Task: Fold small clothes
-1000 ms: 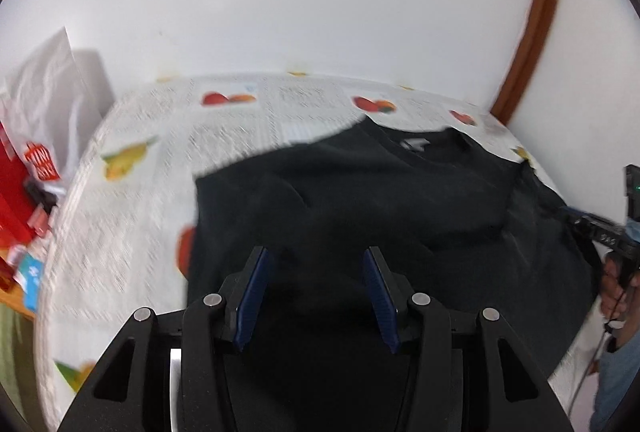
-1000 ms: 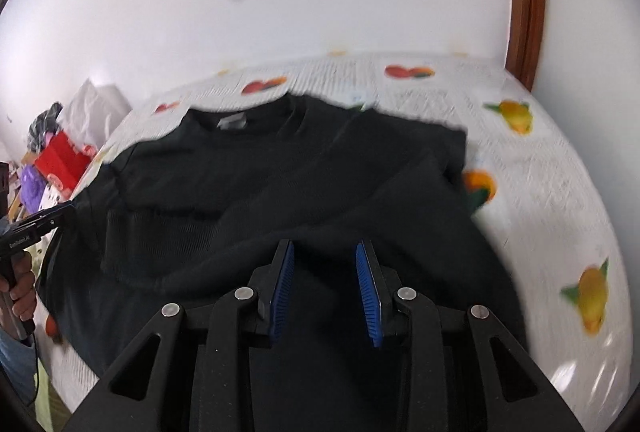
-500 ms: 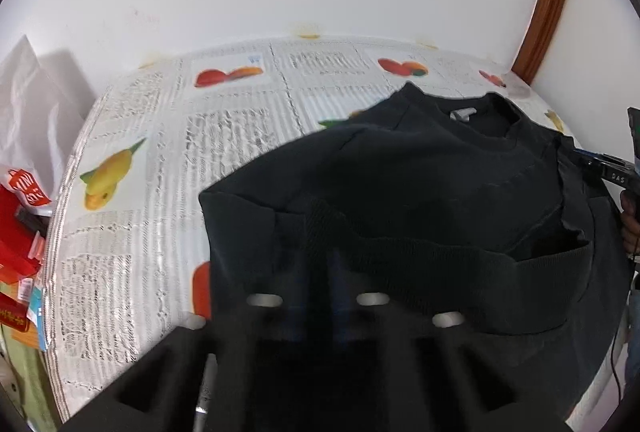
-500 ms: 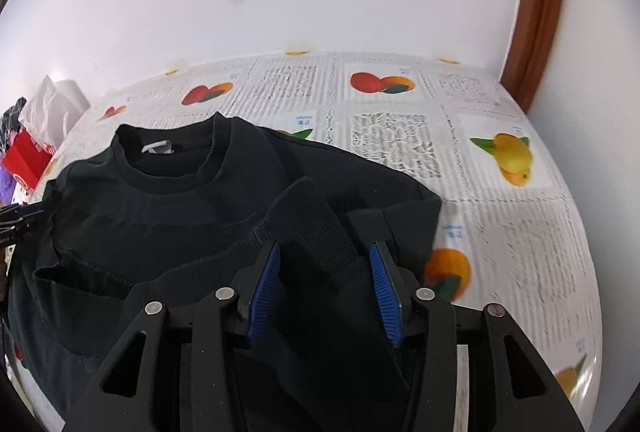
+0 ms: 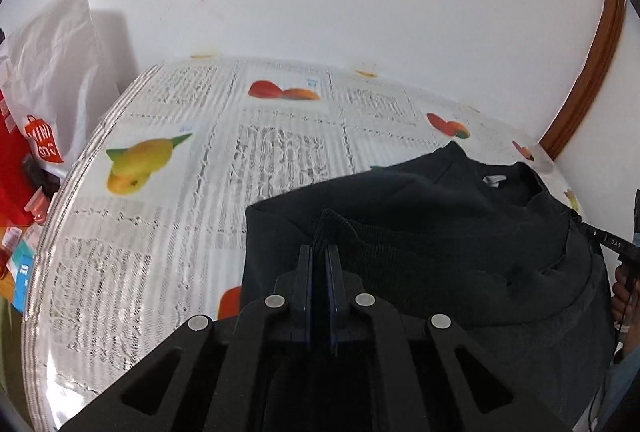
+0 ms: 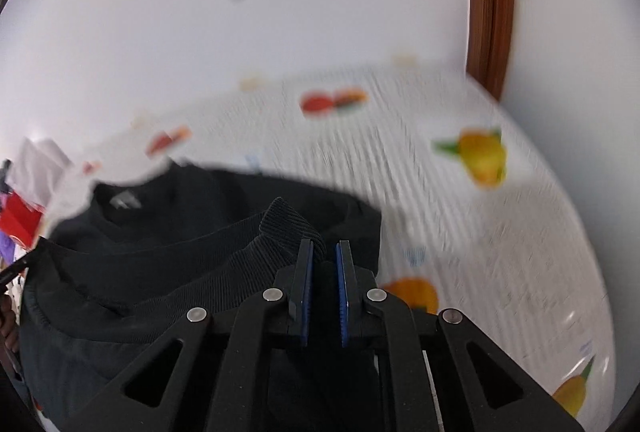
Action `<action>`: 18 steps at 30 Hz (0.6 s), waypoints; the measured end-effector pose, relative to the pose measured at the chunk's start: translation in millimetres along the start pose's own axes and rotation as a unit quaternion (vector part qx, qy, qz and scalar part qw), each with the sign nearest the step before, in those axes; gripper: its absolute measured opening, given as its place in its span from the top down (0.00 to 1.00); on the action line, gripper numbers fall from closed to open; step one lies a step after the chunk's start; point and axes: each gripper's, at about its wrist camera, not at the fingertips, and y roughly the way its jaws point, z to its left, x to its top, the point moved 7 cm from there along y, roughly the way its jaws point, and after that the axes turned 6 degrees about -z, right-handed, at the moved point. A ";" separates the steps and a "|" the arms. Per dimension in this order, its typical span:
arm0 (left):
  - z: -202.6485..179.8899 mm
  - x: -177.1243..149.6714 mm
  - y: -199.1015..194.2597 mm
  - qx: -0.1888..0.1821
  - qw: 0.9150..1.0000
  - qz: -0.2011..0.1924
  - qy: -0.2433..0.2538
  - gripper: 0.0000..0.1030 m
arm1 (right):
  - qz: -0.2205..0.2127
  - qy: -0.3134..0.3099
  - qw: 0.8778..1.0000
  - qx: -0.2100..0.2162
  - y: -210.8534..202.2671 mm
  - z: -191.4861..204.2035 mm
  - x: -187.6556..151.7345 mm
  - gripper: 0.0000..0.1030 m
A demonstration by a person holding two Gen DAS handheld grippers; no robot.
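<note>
A black sweater (image 5: 440, 224) lies on a table covered with a fruit-and-newsprint cloth (image 5: 280, 135), its collar toward the wall. Its ribbed hem is folded up over the body. My left gripper (image 5: 319, 248) is shut on the hem's left corner. In the right wrist view the sweater (image 6: 180, 232) fills the lower left. There my right gripper (image 6: 323, 244) is closing, with the hem's ribbed right corner pinched between its blue pads. The view is blurred by motion.
A white plastic bag (image 5: 52, 71) and red packages (image 5: 12, 171) crowd the table's left edge. A brown wooden door frame (image 5: 588, 71) rises at the right, against the white wall. A person's hand (image 5: 624, 284) shows at the right edge. Bare cloth (image 6: 460, 232) lies right of the sweater.
Both grippers closed on the sweater's hem and moved forward toward the collar, so the hem now lies folded over the body. The left jaws went from wide apart to shut.
</note>
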 end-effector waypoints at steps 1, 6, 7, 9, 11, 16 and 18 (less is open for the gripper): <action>0.3 0.1 -1.1 0.002 1.000 0.001 0.004 0.90 | -0.003 -0.003 1.000 -0.001 -3.5 0.7 2.3 0.87; -4.4 -0.1 -5.6 0.003 1.000 0.017 0.009 0.82 | -0.044 -0.061 0.996 -0.051 -41.2 26.5 19.4 0.68; -5.5 -0.8 -7.1 -0.001 1.000 0.019 0.007 0.78 | -0.044 -0.074 0.995 -0.043 -46.9 37.4 19.7 0.56; -8.0 -2.9 -12.0 -0.009 1.000 0.022 -0.001 0.73 | -0.036 -0.103 0.994 -0.010 -53.7 71.7 16.5 0.49; -11.3 -6.9 -18.5 -0.017 1.000 0.023 -0.001 0.66 | -0.016 -0.130 0.991 0.023 -53.3 106.9 5.7 0.49; -19.8 -25.3 -34.5 -0.014 0.999 0.029 0.031 0.56 | 0.068 -0.133 0.983 0.107 -34.8 160.0 -34.6 0.49; -19.1 -33.1 -35.6 -0.004 0.999 0.031 0.044 0.55 | 0.088 -0.147 0.978 0.116 -25.6 174.5 -51.5 0.49</action>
